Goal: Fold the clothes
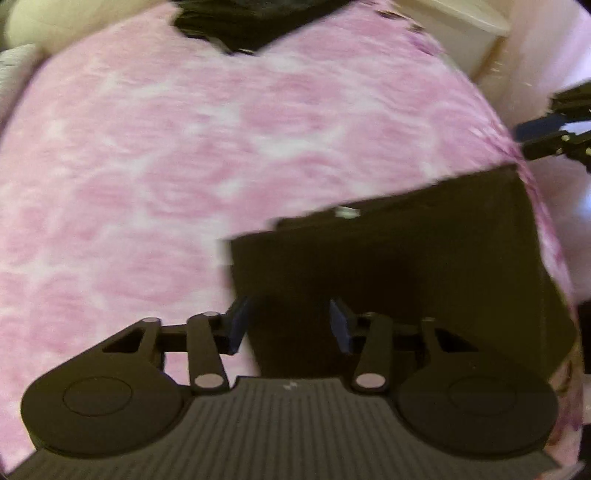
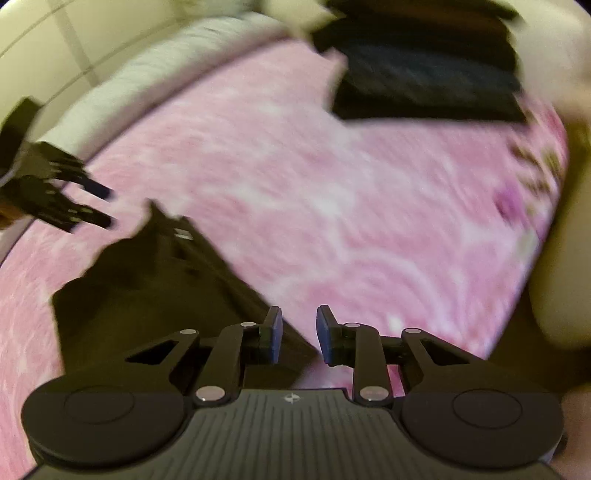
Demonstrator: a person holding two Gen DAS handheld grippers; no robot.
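Pink-and-white mottled fleece blanket (image 1: 155, 155) is seen spread across most of both views, blurred by motion. On it, a folded black garment (image 1: 406, 280) is laid flat in the near part of the left wrist view, squared at its edges, with a small pale tag (image 1: 347, 212) at its far edge. A stack of dark folded clothes (image 2: 424, 81) is placed at the far end of the blanket. A pale wall (image 2: 55, 33) is visible beyond the blanket's edge. The left gripper (image 1: 291, 325) is held above the black garment with its blue pads parted and nothing between them. The right gripper (image 2: 299, 334) is held at the garment's edge, its pads likewise parted and gripping nothing.
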